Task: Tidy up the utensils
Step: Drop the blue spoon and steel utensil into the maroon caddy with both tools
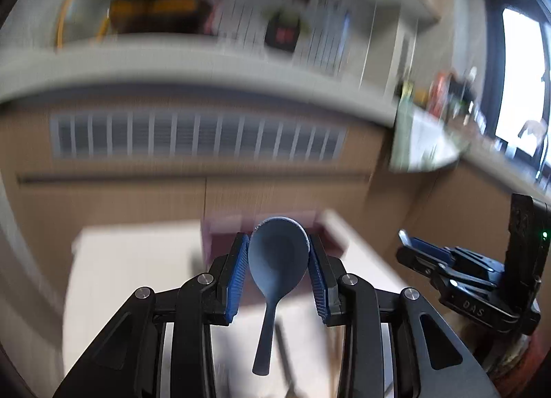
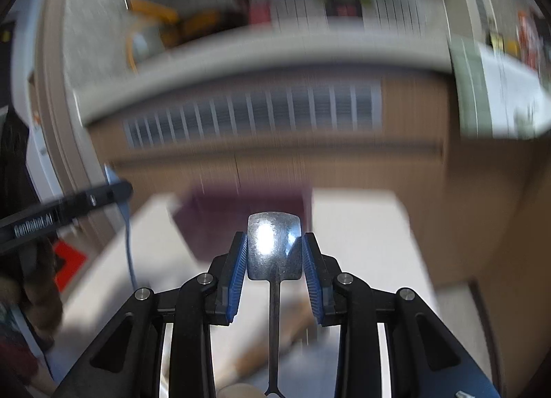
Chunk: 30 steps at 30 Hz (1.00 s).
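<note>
My left gripper (image 1: 278, 253) fingers clamp blue spoon (image 1: 275, 262) bowl; my right gripper (image 2: 274, 251) fingers clamp square metal spoon (image 2: 274, 249), handles hanging.

We see the right gripper (image 2: 274, 253) clamping a square-bowled metal spoon (image 2: 274, 247), handle hanging toward us, above a blurred maroon container (image 2: 220, 215).

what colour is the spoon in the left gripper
Dull blue-grey spoon, pinched by the left gripper; the left wrist view shows it best.
</note>
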Each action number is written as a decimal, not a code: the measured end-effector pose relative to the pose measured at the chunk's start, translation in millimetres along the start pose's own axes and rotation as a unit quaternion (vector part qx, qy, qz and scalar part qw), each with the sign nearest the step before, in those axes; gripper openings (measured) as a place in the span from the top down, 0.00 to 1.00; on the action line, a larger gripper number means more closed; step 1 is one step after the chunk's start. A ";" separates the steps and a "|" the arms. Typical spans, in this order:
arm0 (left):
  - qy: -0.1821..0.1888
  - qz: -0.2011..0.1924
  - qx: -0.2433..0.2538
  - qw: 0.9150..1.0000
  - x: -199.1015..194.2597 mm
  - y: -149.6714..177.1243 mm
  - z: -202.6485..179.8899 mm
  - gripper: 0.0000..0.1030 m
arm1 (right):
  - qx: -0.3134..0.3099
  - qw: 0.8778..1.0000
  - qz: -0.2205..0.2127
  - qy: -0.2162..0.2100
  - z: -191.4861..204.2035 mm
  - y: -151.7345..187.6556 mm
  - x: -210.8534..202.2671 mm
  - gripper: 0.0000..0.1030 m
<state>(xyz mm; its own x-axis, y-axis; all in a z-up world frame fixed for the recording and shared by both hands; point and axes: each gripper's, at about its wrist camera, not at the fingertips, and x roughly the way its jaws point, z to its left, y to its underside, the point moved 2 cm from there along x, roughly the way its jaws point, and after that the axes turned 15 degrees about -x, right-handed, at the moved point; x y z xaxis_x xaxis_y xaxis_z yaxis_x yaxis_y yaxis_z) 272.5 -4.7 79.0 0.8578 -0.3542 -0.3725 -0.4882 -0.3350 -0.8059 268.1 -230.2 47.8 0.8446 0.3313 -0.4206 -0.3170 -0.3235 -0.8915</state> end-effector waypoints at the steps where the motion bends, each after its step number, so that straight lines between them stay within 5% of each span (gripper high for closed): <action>1: 0.013 -0.011 -0.005 1.000 0.2 -16.6 -4.7 0.66 | 0.001 1.000 -0.020 0.000 -3.4 -18.8 -2.7 0.71; 5: 0.037 -0.055 -0.025 0.997 6.1 -69.9 -11.2 0.66 | 0.008 0.995 -0.098 -0.006 -18.5 -88.6 7.4 0.71; 8: 0.040 -0.072 -0.040 0.996 23.6 -86.3 -0.9 0.66 | 0.008 0.994 -0.110 0.002 -20.7 -103.5 35.8 0.71; 14: 0.032 -0.035 -0.091 0.995 87.7 -80.2 37.1 0.66 | 0.005 0.994 -0.111 0.003 -17.7 -97.4 88.0 0.71; 21: 0.027 0.020 -0.125 0.992 136.0 -42.1 67.9 0.65 | 0.000 0.999 -0.053 0.009 -21.4 -67.8 137.5 0.71; 25: 0.033 0.049 -0.131 0.990 141.1 -28.5 68.2 0.59 | 0.035 0.999 -0.001 -0.028 -30.9 -47.9 146.4 0.70; 30: 0.026 0.037 -0.111 0.993 113.5 -29.8 53.8 0.55 | 0.026 1.000 -0.002 -0.007 -31.5 -41.4 118.7 0.70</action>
<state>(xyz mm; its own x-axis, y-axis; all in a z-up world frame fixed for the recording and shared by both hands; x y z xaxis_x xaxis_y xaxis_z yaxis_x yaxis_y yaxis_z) 393.0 12.1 36.0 0.8116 -0.4283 -0.3973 -0.5779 -0.4889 -0.6535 395.1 -205.4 40.2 0.8397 0.3455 -0.4191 -0.3363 -0.2751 -0.9007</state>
